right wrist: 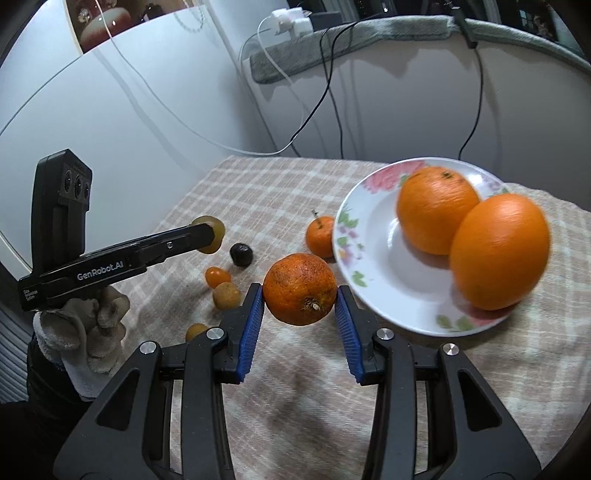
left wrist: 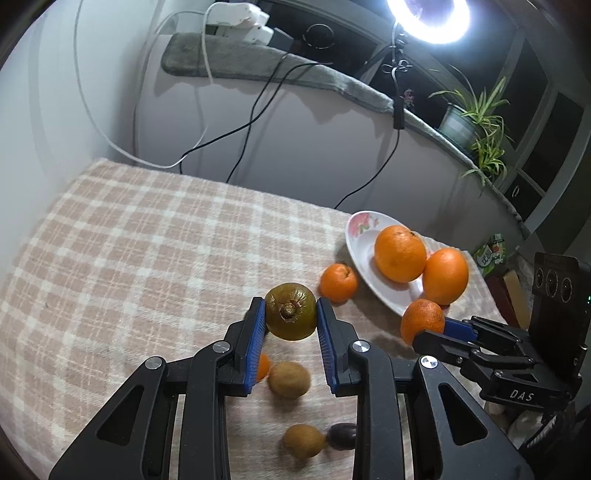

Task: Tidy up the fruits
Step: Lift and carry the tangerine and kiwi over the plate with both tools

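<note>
My left gripper [left wrist: 291,313] is shut on an olive-green round fruit [left wrist: 291,311] and holds it above the checked cloth; it also shows in the right wrist view [right wrist: 211,234]. My right gripper [right wrist: 300,295] is shut on a rough orange mandarin [right wrist: 300,293], held just left of the floral white plate [right wrist: 373,266]. The plate holds two large oranges [right wrist: 437,208] [right wrist: 498,251]. A small mandarin [right wrist: 320,236] lies on the cloth against the plate's left rim. Two brown kiwis [left wrist: 289,379] [left wrist: 303,440], a dark plum [left wrist: 341,435] and a small orange fruit [right wrist: 218,276] lie on the cloth.
The checked cloth [left wrist: 129,251] covers the table. Cables [left wrist: 255,110] hang down the wall behind. A ring light [left wrist: 428,18] and a potted plant [left wrist: 476,122] stand on the ledge at the back right. Boxes [left wrist: 509,295] sit past the table's right edge.
</note>
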Motion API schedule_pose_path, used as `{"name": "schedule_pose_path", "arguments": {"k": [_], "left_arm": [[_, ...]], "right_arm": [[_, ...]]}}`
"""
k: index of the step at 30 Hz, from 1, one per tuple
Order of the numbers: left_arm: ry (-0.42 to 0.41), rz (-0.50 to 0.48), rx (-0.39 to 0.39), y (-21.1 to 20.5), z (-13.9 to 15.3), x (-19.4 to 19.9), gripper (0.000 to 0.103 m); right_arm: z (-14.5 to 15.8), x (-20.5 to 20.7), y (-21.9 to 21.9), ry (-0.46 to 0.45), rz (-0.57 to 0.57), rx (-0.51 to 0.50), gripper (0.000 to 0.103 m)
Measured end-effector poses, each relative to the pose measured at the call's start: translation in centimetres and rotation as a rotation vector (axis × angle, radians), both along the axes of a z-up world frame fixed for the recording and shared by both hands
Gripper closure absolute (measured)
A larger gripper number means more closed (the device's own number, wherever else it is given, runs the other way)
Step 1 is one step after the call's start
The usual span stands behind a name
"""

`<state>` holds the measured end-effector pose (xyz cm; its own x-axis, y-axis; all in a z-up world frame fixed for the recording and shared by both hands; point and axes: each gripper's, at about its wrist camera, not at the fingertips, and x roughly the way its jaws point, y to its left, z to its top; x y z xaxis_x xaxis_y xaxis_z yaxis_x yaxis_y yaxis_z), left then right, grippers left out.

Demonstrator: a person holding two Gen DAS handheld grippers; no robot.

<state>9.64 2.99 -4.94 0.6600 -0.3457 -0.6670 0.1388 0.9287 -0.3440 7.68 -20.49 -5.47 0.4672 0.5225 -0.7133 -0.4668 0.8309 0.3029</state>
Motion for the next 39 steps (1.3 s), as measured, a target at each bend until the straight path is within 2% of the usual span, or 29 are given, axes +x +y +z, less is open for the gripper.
{"name": "schedule_pose_path", "arguments": {"k": [11,20,39], "left_arm": [[-0.023,-0.064,-0.008,-3.6,0.9,1.7,0.077],[-0.007,-0.115,0.001,-6.9,0.3,3.9,0.077],[0.025,-0.160,0.025,-9.9,-0.5,6.4,0.077]], "right_arm": [[0.5,0.9,-1.7,-0.022,-0.063,-0.011,0.061],[0.3,1.7,-2.2,-0.030,-0.088,-0.038,0.061],[-0.7,3.2,-2.3,-0.017,-0.098,-0.075,0.061]]}}
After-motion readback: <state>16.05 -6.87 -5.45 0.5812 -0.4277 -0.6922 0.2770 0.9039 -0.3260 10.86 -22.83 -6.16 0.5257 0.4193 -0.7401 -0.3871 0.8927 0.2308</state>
